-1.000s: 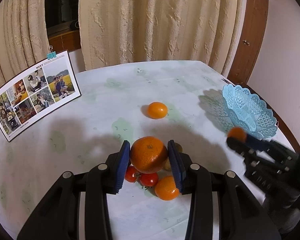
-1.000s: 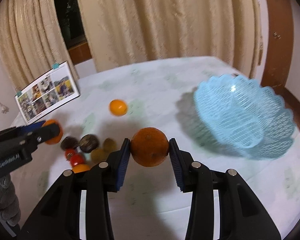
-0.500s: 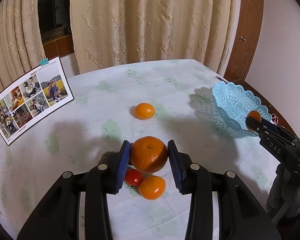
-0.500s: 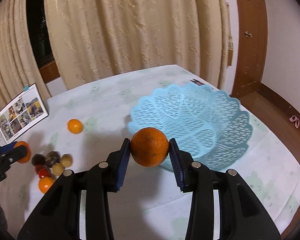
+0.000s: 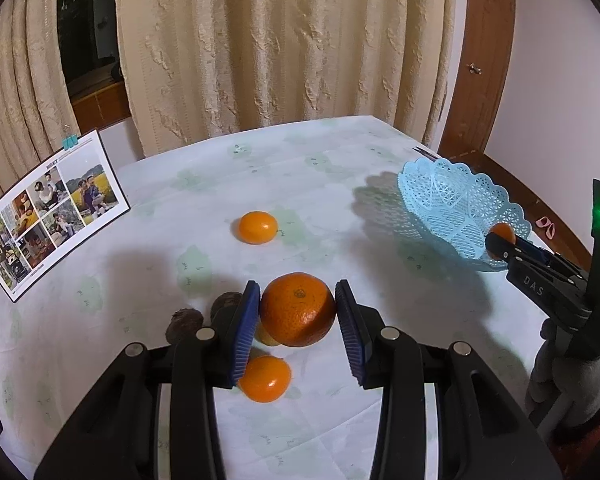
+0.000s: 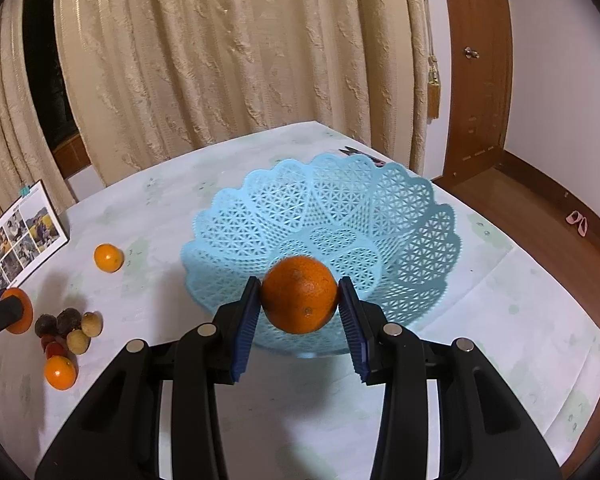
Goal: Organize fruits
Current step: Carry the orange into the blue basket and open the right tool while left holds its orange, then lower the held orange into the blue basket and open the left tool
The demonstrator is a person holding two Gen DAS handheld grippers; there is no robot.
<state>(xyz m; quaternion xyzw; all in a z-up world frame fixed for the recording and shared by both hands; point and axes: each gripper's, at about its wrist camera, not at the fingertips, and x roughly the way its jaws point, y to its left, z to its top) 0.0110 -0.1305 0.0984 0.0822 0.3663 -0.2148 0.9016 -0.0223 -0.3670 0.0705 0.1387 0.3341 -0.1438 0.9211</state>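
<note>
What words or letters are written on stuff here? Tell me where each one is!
"DAS": pale letters on the black body of the right gripper, seen from the left wrist camera.
Photo card propped at the table's left edge: a dark heading above the photos, too small and blurred to read; a line of tiny print along its bottom edge, also unreadable.
Nothing readable on the blue basket, the oranges or the tablecloth.

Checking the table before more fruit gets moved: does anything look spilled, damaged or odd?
Nothing stands out. The blue basket sits upright and empty, loose fruit lies intact on the tablecloth, and each gripper holds an orange cleanly.
</note>
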